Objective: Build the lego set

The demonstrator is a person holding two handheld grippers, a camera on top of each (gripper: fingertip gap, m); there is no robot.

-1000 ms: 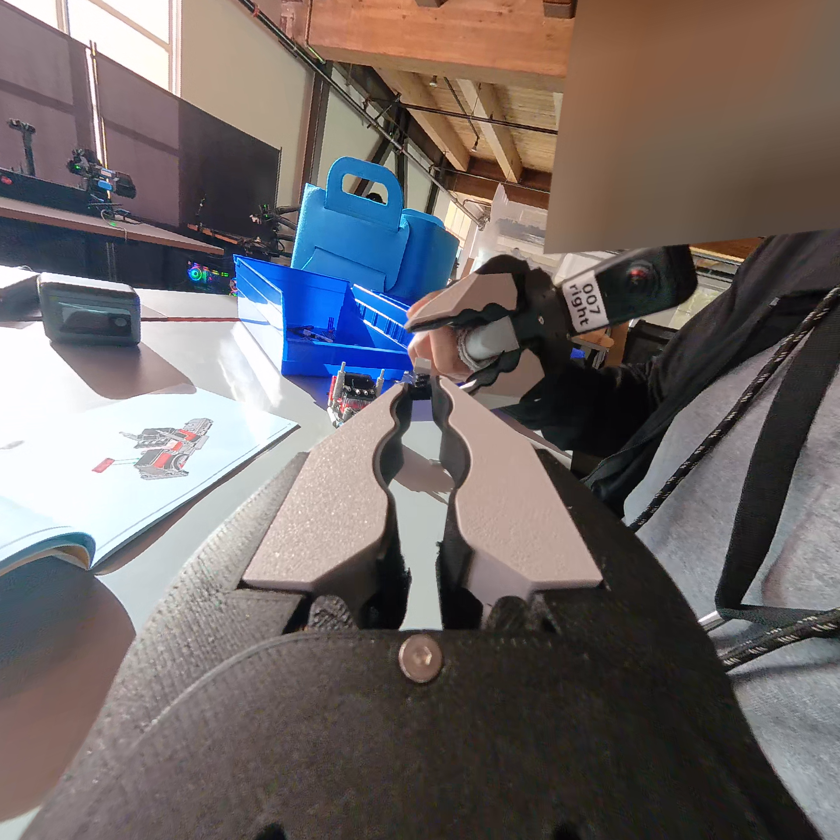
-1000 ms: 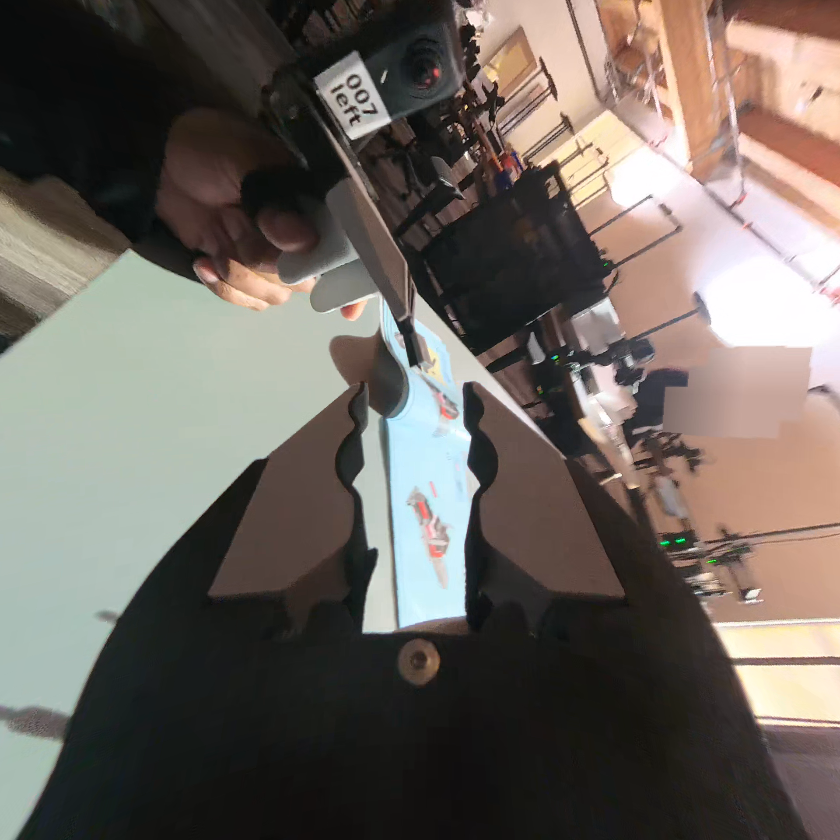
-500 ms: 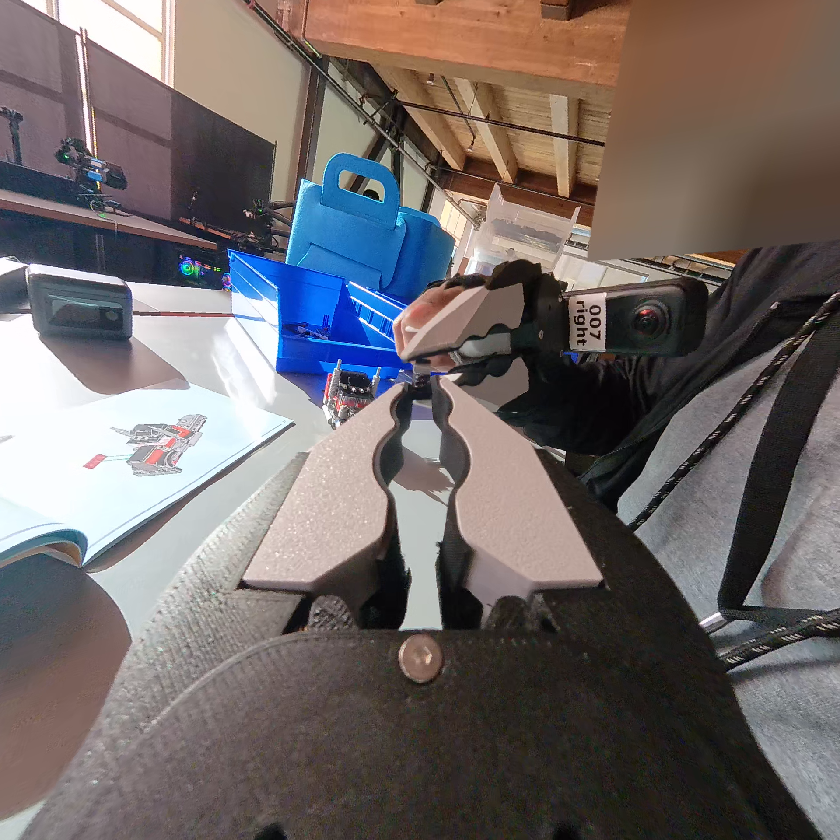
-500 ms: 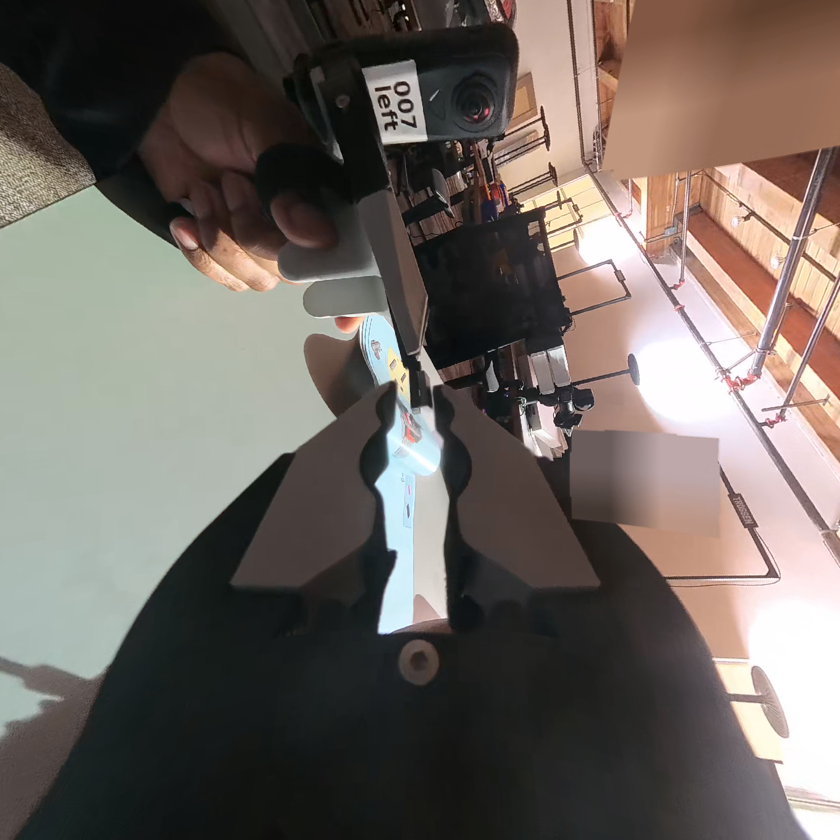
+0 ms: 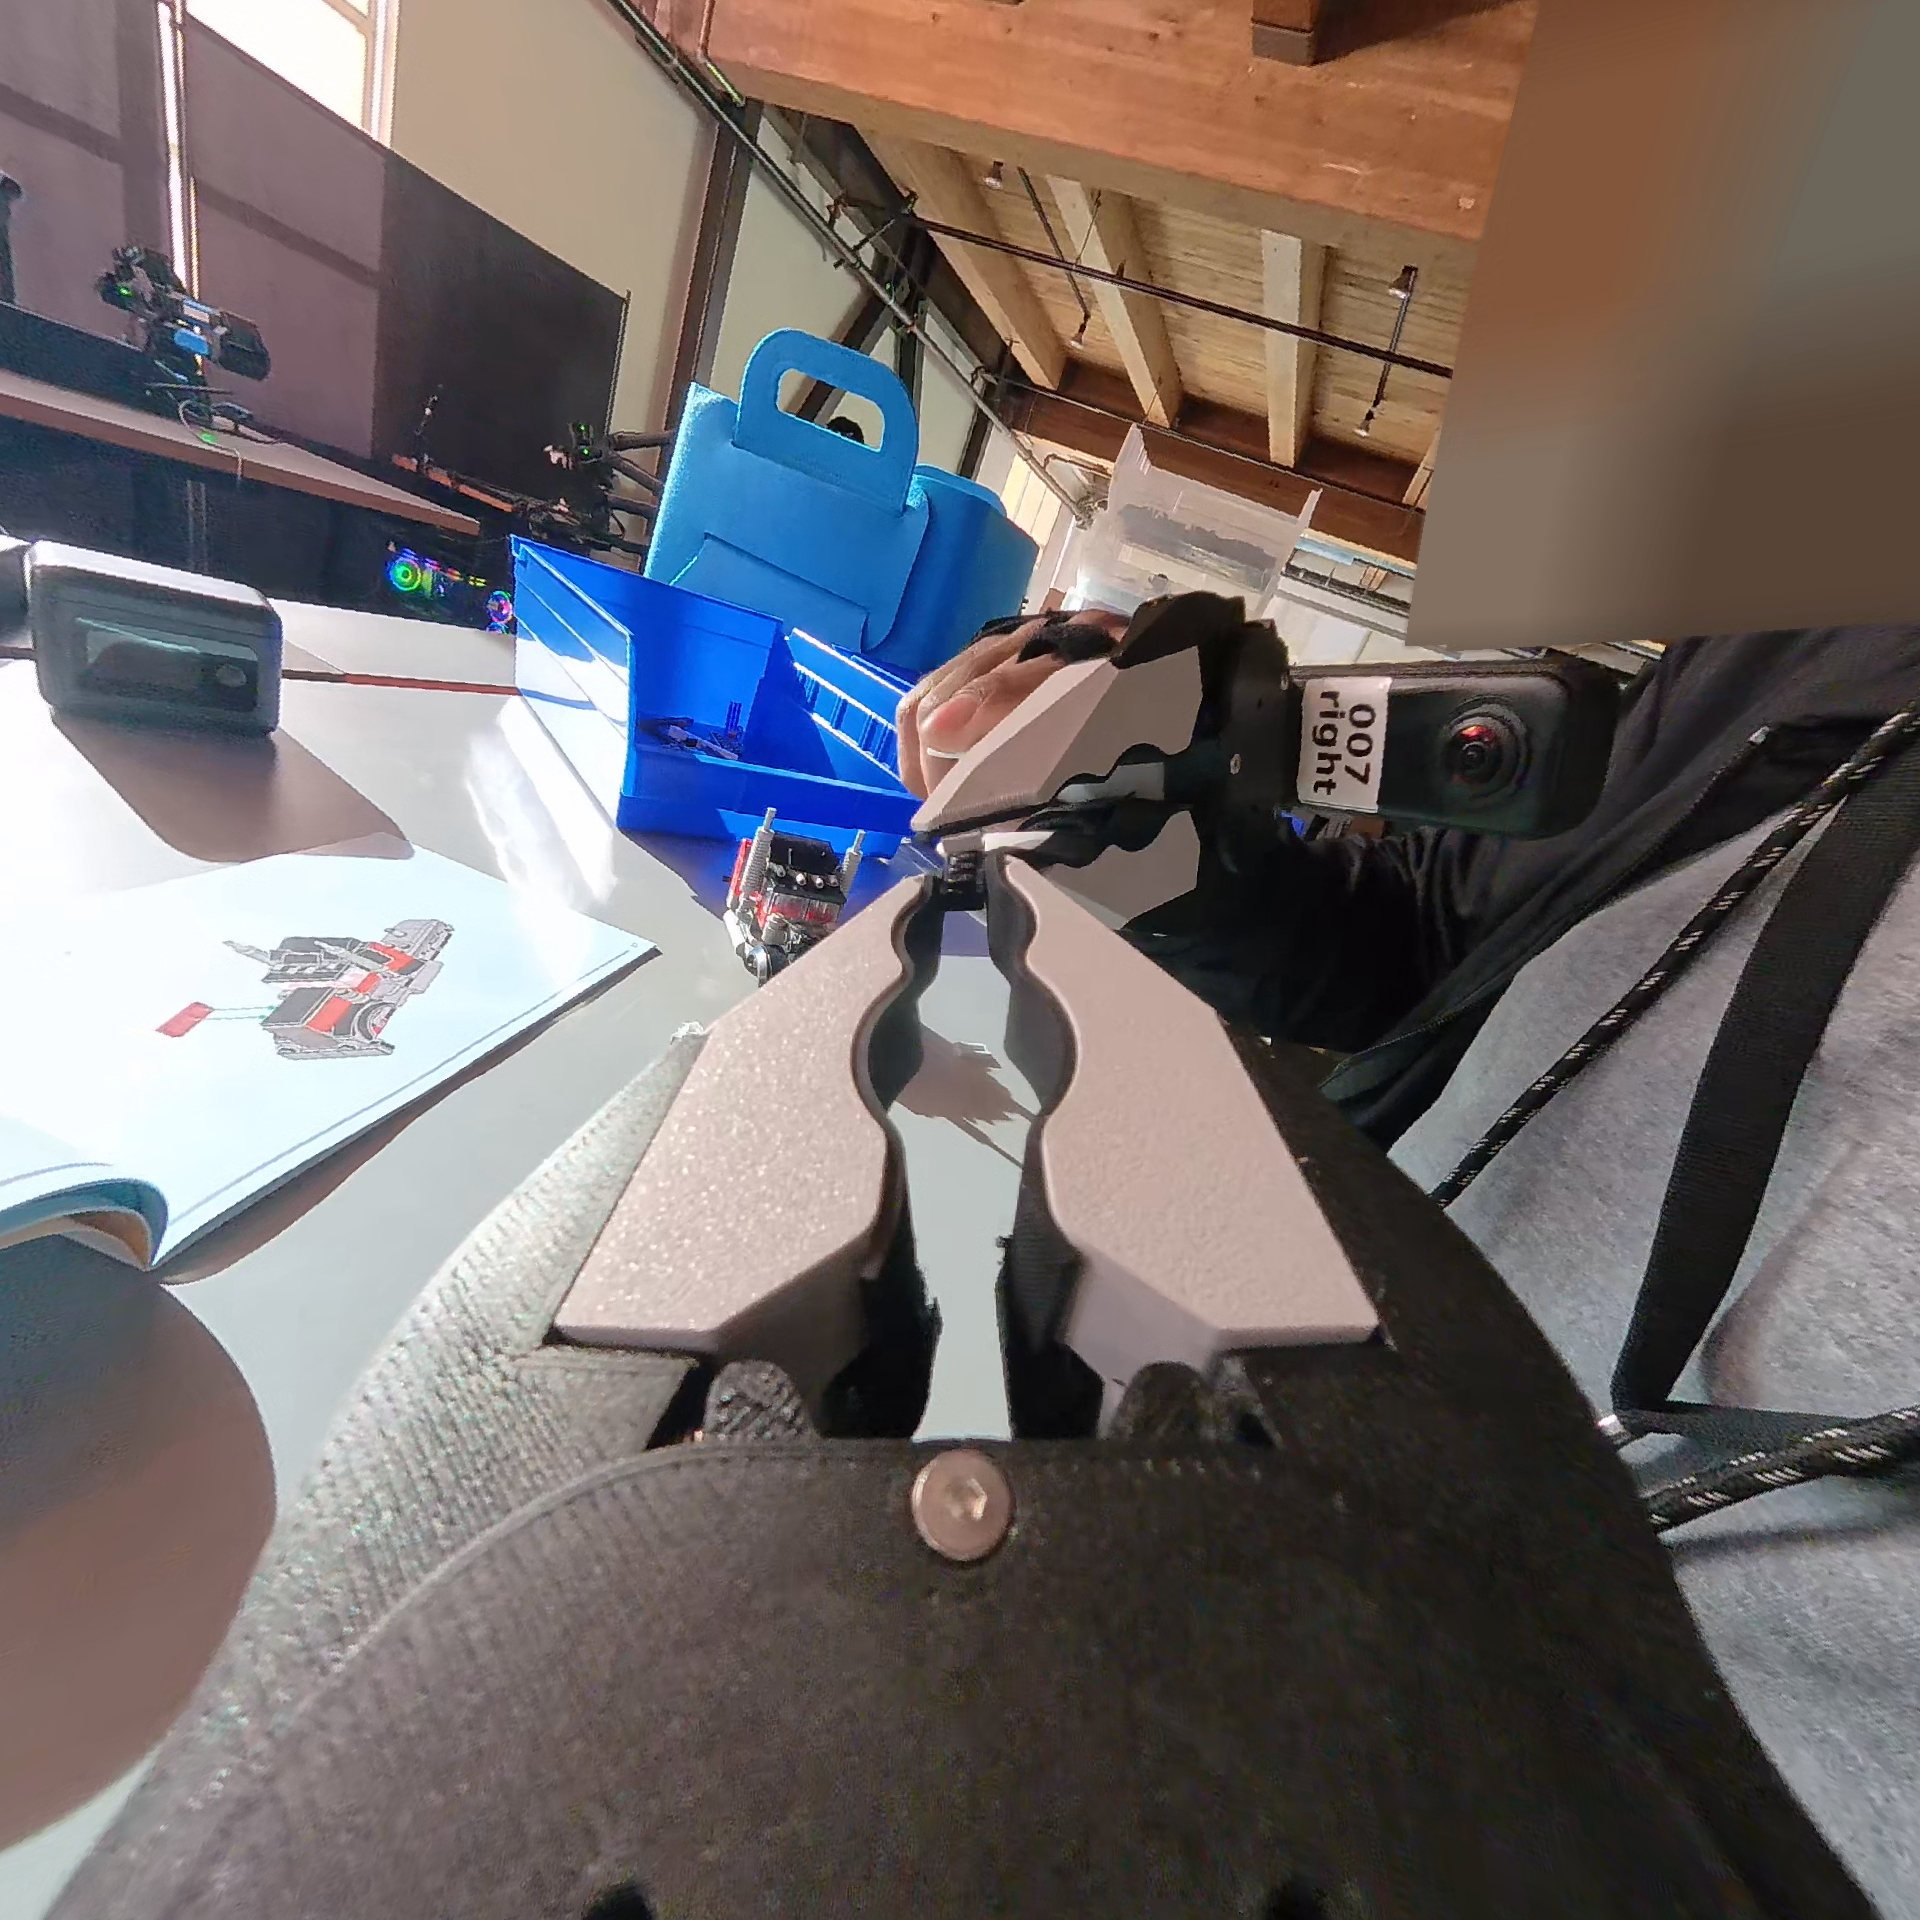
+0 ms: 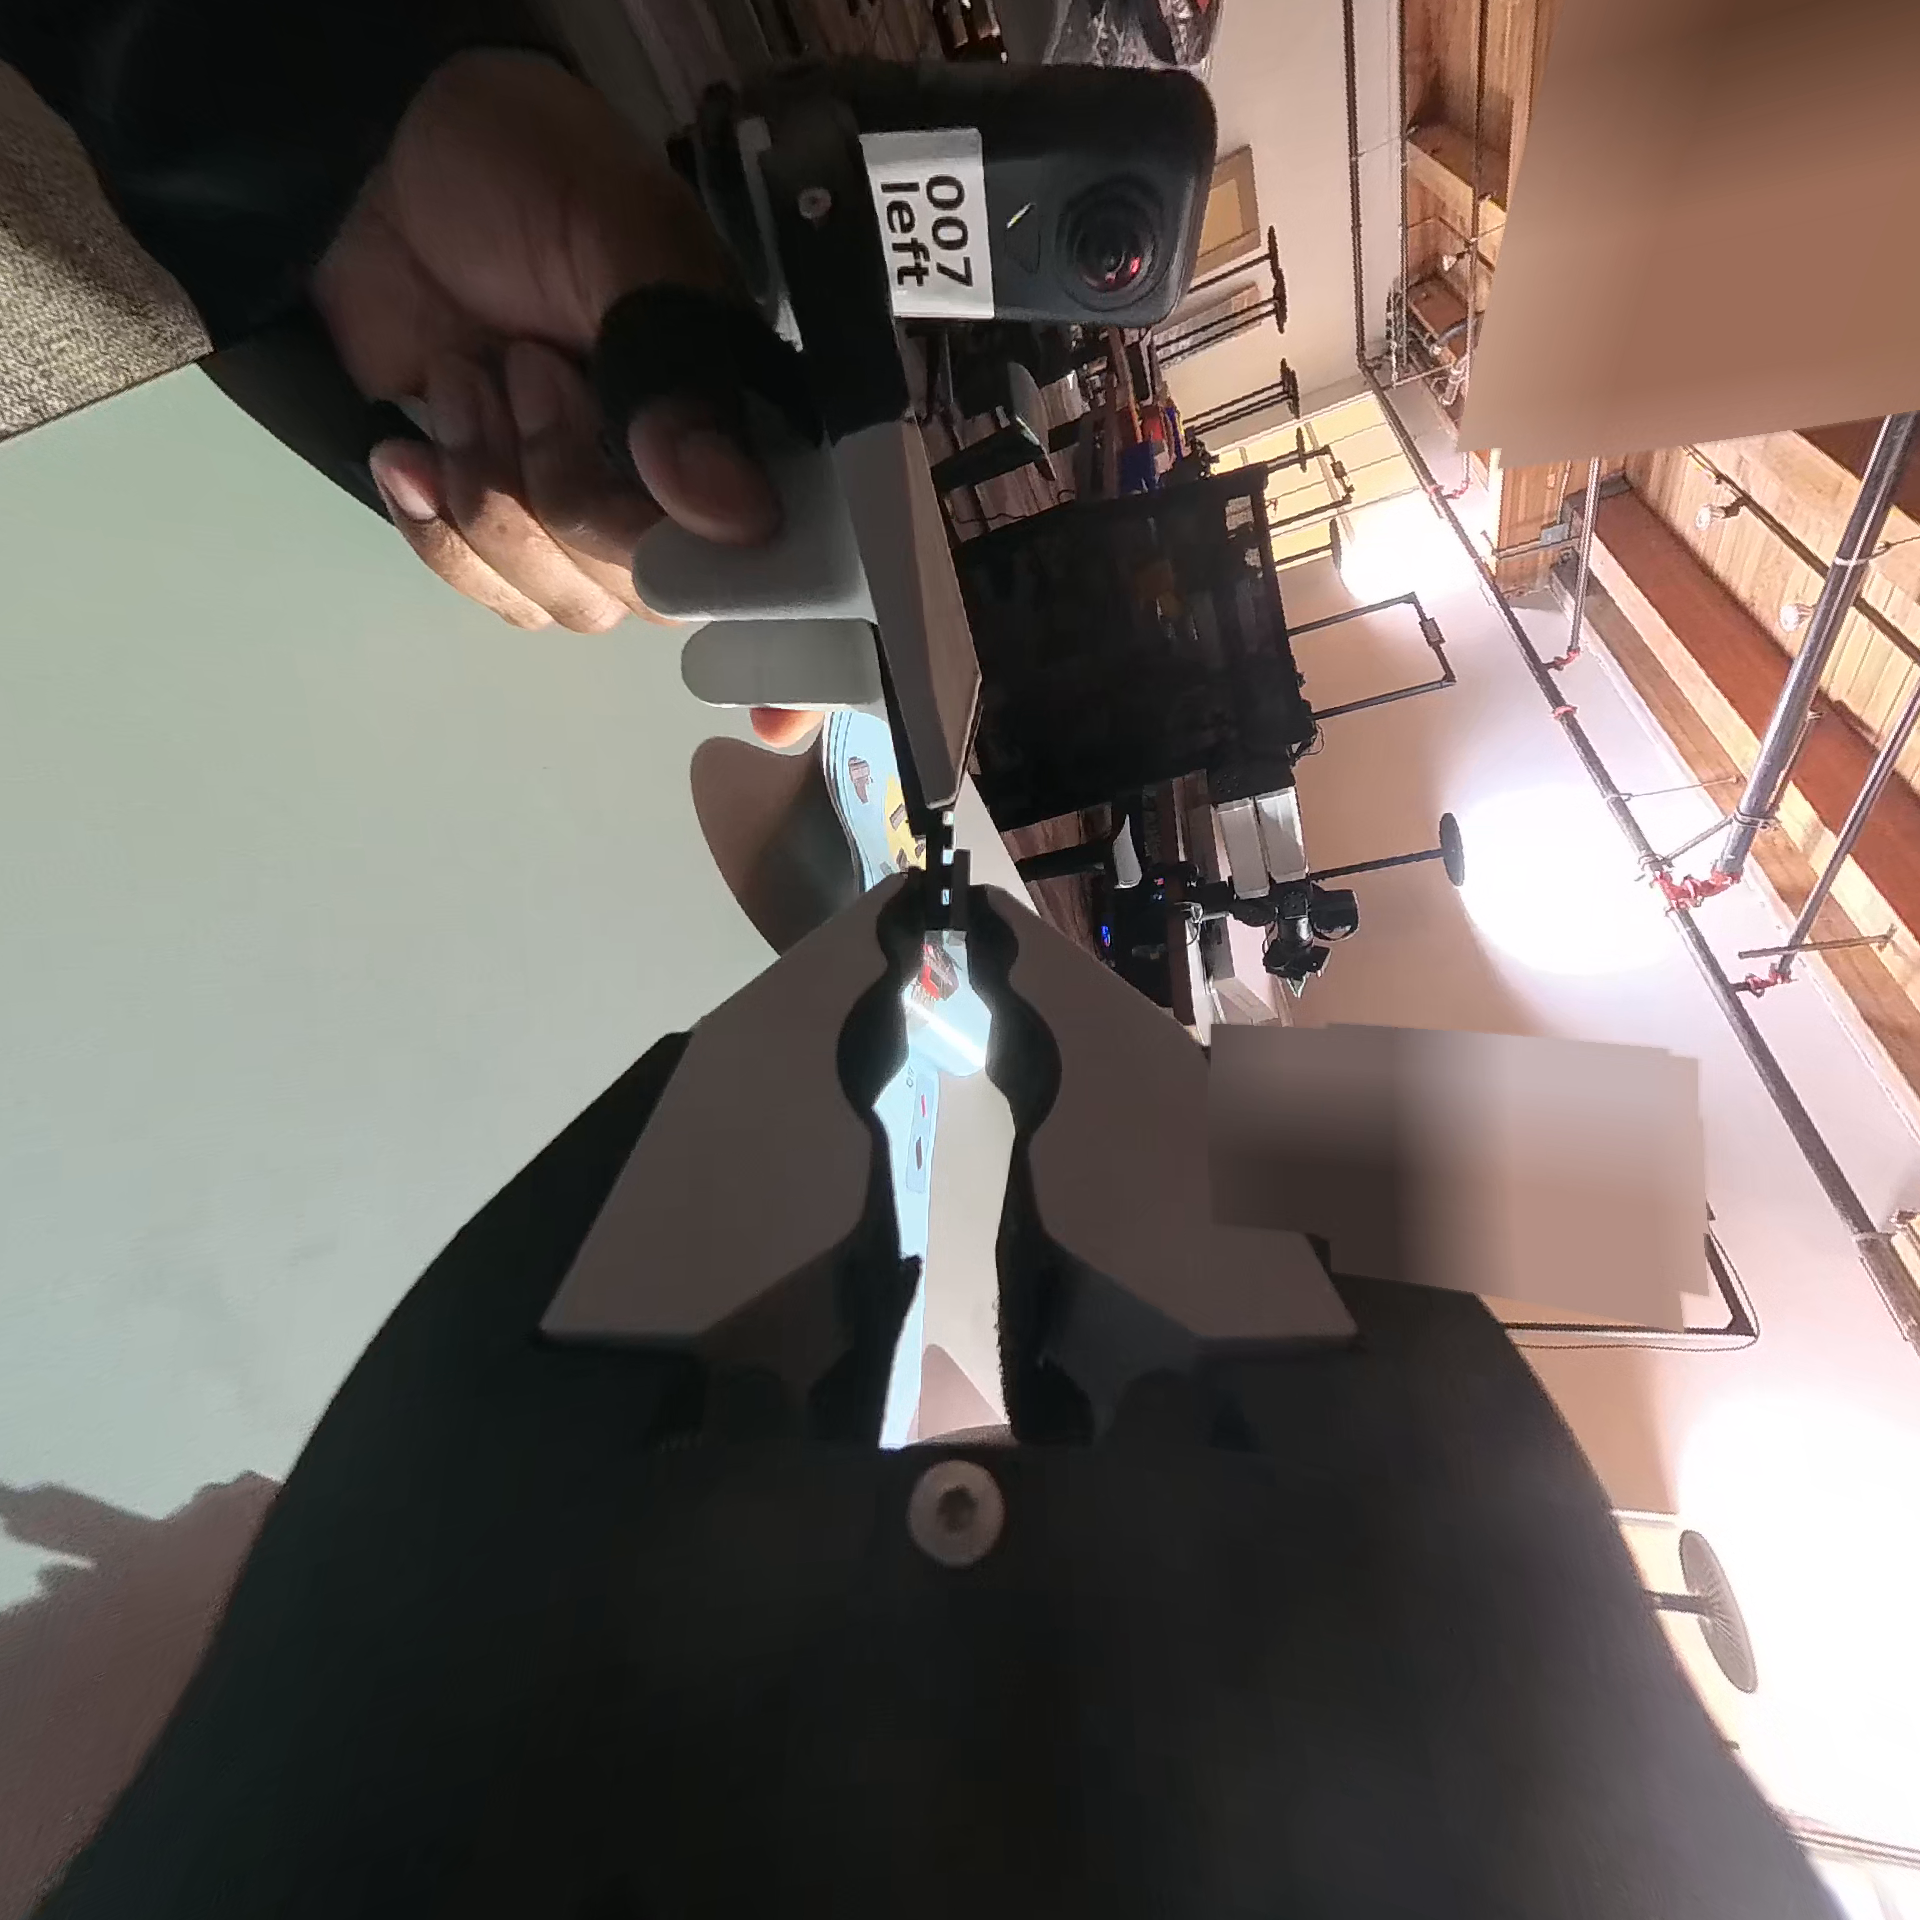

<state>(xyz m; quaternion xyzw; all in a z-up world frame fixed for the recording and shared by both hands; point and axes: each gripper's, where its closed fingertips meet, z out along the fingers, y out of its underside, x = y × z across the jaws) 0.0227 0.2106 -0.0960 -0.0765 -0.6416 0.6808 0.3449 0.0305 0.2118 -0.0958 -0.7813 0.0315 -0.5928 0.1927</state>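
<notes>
My left gripper [image 5: 964, 885] is shut on a small black lego piece [image 5: 964, 868] held above the table. My right gripper [image 6: 948, 906] meets it tip to tip and is shut on the other end of the same small black piece [image 6: 948, 860]. In the left wrist view the right gripper [image 5: 940, 821] comes in from the right, held by a hand. In the right wrist view the left gripper [image 6: 935, 800] comes down from above. A small red and black lego truck [image 5: 792, 904] stands on the grey table [image 5: 436, 748], just left of the grippers.
An open instruction booklet [image 5: 260, 1029] lies at the left. A blue parts bin [image 5: 717, 717] and a blue foam bag [image 5: 831, 520] stand behind the truck. A black box-shaped device [image 5: 156, 655] sits at the far left. The person's torso fills the right side. Left and right tips are no more than a few centimetres apart.
My right gripper has gone from open to shut and has moved up to the left gripper's tips, closing on the small black piece. The left gripper has stayed shut and nearly still.
</notes>
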